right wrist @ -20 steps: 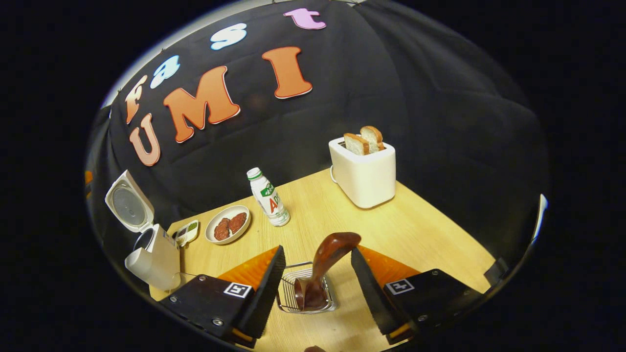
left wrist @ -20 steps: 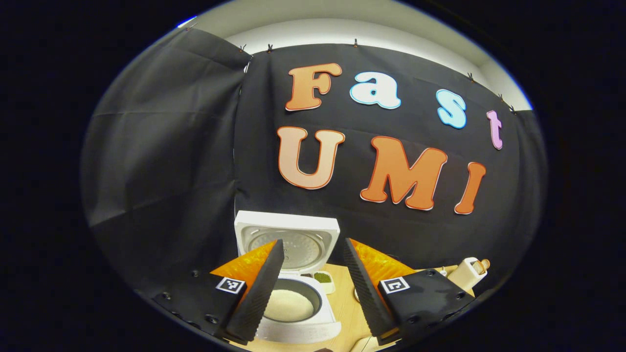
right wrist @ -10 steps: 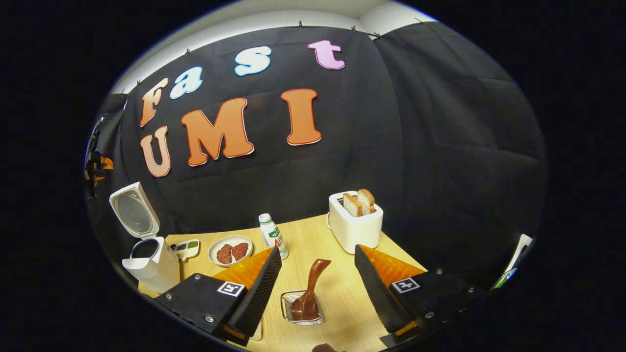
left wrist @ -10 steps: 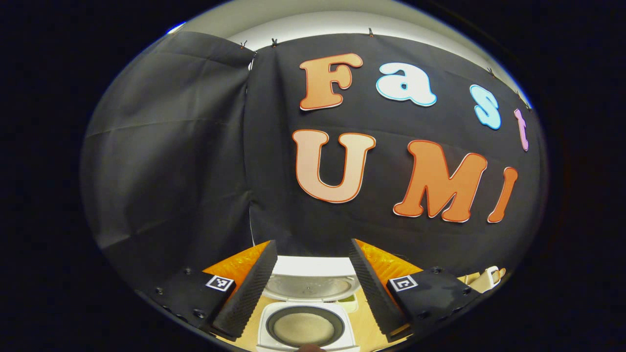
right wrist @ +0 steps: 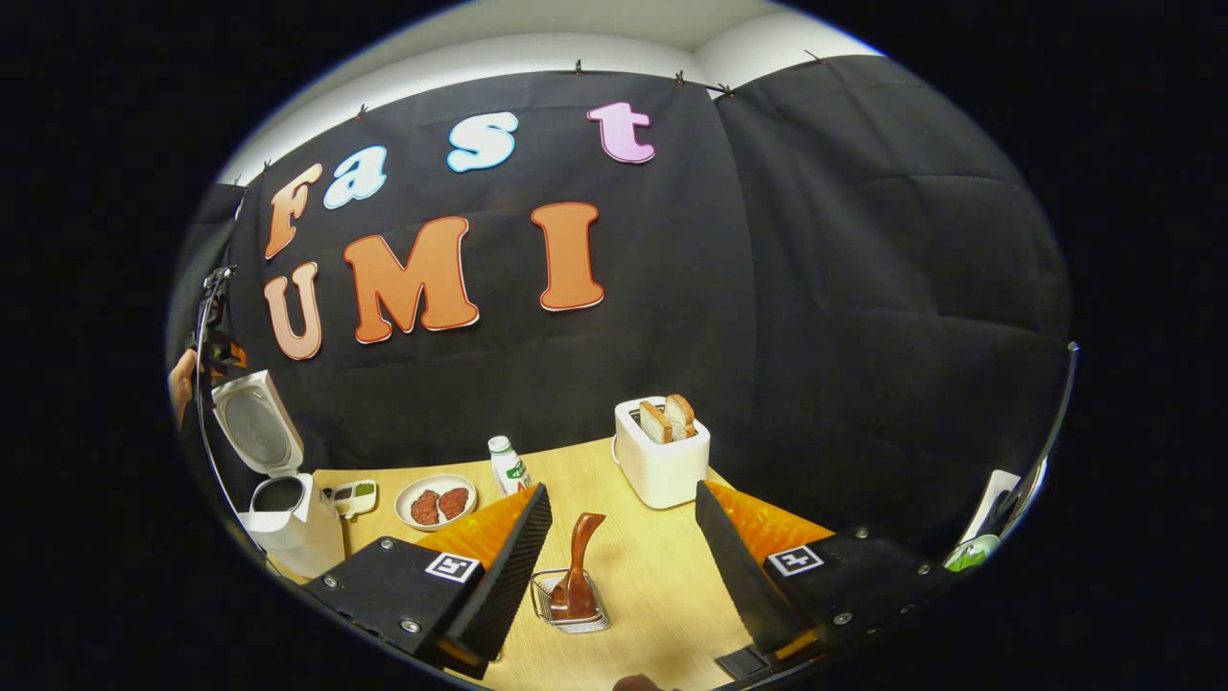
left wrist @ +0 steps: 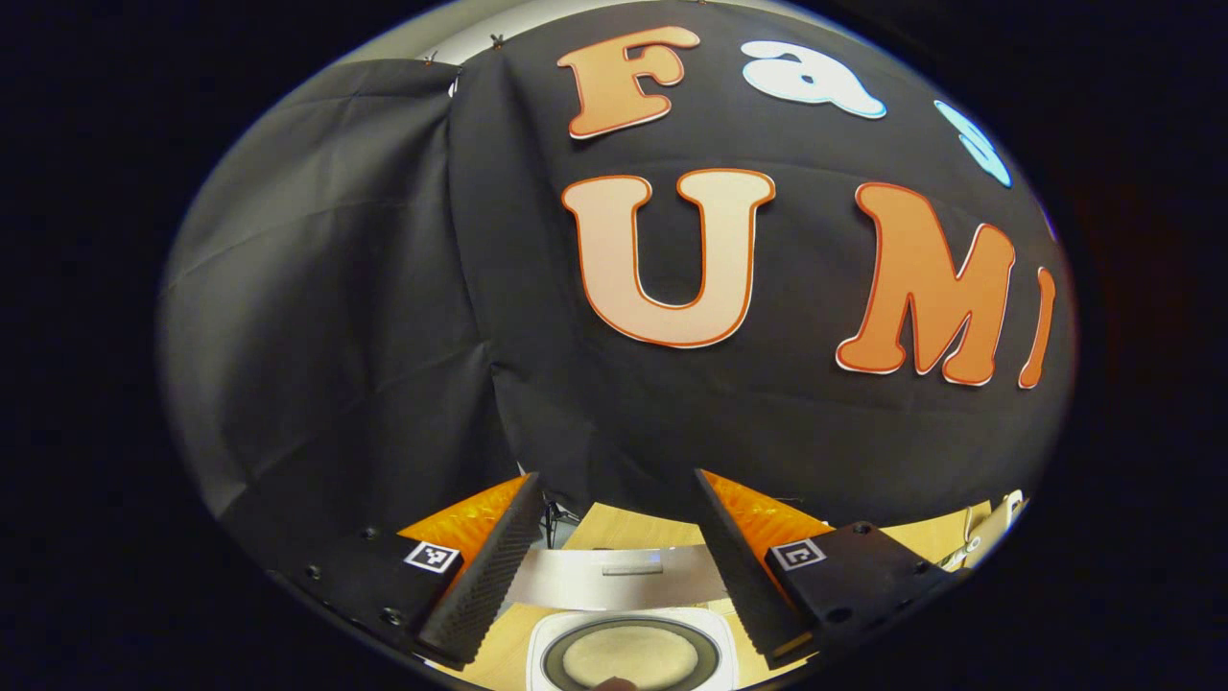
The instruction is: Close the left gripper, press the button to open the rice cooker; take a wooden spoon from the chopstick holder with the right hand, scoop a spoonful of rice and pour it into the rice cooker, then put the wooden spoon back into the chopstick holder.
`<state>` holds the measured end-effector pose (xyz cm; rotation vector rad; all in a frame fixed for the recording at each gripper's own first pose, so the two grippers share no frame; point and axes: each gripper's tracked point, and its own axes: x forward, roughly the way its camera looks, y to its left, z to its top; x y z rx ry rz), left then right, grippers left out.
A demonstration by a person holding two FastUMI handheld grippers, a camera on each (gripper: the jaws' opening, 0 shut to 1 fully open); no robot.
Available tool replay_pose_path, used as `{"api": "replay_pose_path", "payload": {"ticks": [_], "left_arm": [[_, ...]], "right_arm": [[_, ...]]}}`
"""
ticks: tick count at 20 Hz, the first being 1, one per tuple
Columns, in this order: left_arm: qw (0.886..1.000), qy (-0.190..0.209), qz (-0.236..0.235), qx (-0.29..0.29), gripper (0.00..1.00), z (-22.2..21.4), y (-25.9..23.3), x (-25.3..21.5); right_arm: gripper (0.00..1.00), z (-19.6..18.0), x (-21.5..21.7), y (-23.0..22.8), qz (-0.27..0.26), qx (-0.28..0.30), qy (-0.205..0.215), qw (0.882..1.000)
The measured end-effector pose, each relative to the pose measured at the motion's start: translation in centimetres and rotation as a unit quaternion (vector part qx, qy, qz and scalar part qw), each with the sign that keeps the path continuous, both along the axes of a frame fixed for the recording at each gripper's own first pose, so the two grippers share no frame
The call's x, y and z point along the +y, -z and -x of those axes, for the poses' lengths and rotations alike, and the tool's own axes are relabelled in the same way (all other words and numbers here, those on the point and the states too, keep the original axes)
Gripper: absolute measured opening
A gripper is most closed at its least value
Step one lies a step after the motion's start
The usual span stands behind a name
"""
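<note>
The white rice cooker (left wrist: 633,653) lies straight below my left gripper (left wrist: 614,566), its pot holding pale rice and its raised lid (left wrist: 614,581) edge-on between the fingers. That gripper is open and holds nothing. In the right gripper view the rice cooker (right wrist: 288,509) stands at the table's far left with its lid (right wrist: 254,427) up. The brown wooden spoon (right wrist: 578,566) stands in the wire chopstick holder (right wrist: 571,603) on the table, between and beyond the fingers of my right gripper (right wrist: 624,566), which is open and well above it.
On the wooden table (right wrist: 662,585) stand a white toaster (right wrist: 662,456) with two bread slices, a small white bottle (right wrist: 508,465), a plate (right wrist: 436,502) with brown pieces and a small dish (right wrist: 353,496) beside the cooker. A hand (right wrist: 182,384) shows at the far left.
My right gripper has risen and drawn back from the spoon, which stays in the holder. My left gripper has moved forward over the open cooker, so the lid now sits edge-on between its fingers.
</note>
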<state>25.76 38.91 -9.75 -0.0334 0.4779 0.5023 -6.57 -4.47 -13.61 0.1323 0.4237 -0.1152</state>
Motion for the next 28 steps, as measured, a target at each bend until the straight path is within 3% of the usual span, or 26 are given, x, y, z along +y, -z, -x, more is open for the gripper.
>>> {"api": "replay_pose_path", "payload": {"ticks": [5, 7, 14, 18, 19, 25, 28], "left_arm": [[0.999, 0.007, 0.038, 0.031, 1.0, -0.3, 2.2, 0.0], [0.996, 0.031, 0.073, 0.043, 1.0, -0.1, 3.2, -1.2], [0.978, 0.026, 0.157, 0.137, 0.98, 6.2, 6.4, -4.9], [0.963, 0.018, 0.176, 0.203, 0.95, 10.4, 9.2, -6.9], [0.962, 0.02, 0.175, 0.209, 0.99, 11.0, 10.1, -7.1], [0.946, 0.024, 0.184, 0.265, 0.96, 15.7, 13.6, -8.6], [0.933, 0.019, 0.196, 0.302, 0.96, 17.6, 16.6, -9.7]], "right_arm": [[0.94, -0.9, 0.6, -1.3, -0.008, -0.014, -0.011, 1.0], [0.94, -1.4, 1.2, -1.5, -0.01, -0.015, -0.019, 1.0], [0.94, -2.5, 3.2, -1.0, -0.019, -0.021, -0.058, 0.998], [0.94, -3.4, 4.9, -0.7, -0.033, -0.022, -0.082, 0.996], [0.94, -3.6, 5.3, -0.5, -0.034, -0.022, -0.089, 0.995], [0.94, -4.4, 7.8, 0.3, -0.037, -0.014, -0.125, 0.991], [0.94, -4.4, 9.0, 0.7, -0.043, -0.011, -0.14, 0.989]]}}
